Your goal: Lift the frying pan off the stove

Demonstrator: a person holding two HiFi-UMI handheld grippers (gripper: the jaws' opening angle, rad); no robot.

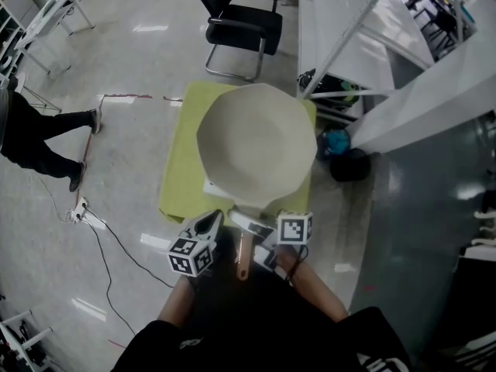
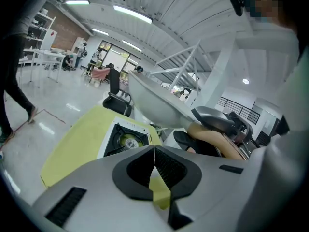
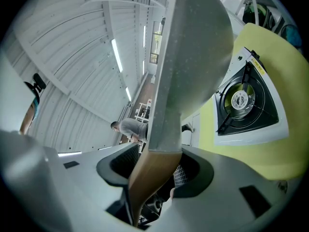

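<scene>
A pale grey frying pan (image 1: 257, 146) hangs above the yellow-green table (image 1: 180, 169), clear of the stove. My right gripper (image 1: 260, 242) is shut on its wooden handle (image 1: 245, 256). The right gripper view shows that handle (image 3: 152, 178) wedged between the jaws of the right gripper (image 3: 157, 170), and the pan's underside (image 3: 193, 57) rises beside the black gas stove (image 3: 246, 103). My left gripper (image 1: 208, 225) sits just left of the handle, not touching it. In its own view the left gripper (image 2: 154, 166) is shut with nothing in it, and the stove (image 2: 123, 139) lies bare under the pan (image 2: 154, 100).
A black office chair (image 1: 240, 22) stands beyond the table. A person's legs (image 1: 39, 142) are at the far left, with a power strip and cable (image 1: 77, 211) on the floor. White stair rails (image 1: 403, 68) and a dark bag (image 1: 349, 165) crowd the right side.
</scene>
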